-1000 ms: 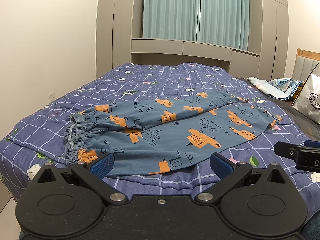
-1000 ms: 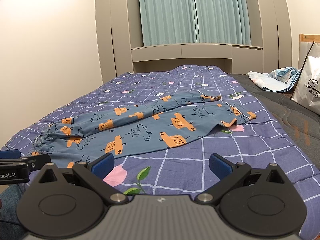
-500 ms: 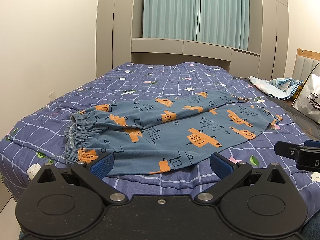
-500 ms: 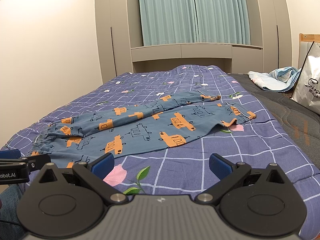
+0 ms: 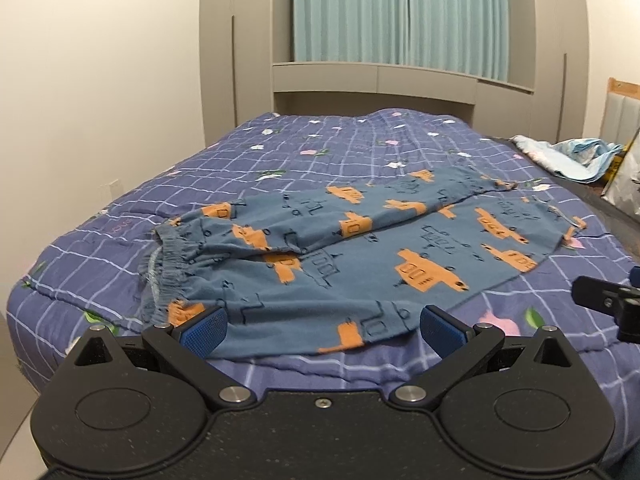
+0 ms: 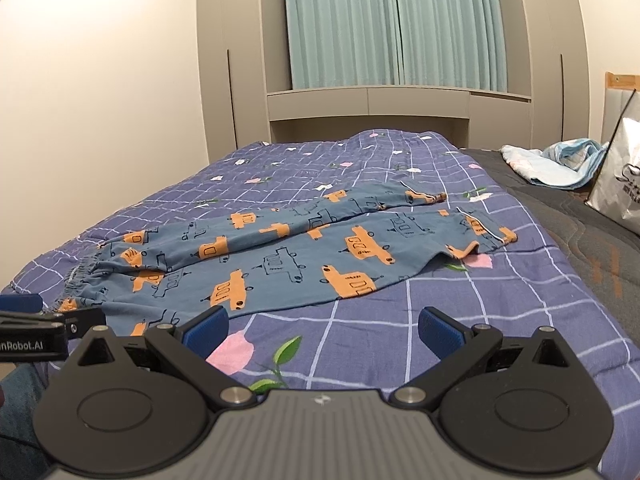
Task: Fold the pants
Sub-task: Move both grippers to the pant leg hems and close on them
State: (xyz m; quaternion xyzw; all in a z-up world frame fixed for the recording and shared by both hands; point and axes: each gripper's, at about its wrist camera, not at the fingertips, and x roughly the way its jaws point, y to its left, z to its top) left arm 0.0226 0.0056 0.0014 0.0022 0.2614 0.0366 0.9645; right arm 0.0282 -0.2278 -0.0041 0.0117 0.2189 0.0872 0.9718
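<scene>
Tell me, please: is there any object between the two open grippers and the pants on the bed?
Nothing visible is in the way. The left gripper is open just before the near edge of the pants. The right gripper is open over bare quilt, with only quilt between it and the pants.

A home bedroom.
I face a bed (image 5: 280, 168) under a purple checked floral quilt (image 6: 440, 320), with teal curtains (image 5: 400, 12) drawn between tall grey wardrobes (image 6: 224, 60) and a padded headboard (image 5: 622, 114) at the right.
</scene>
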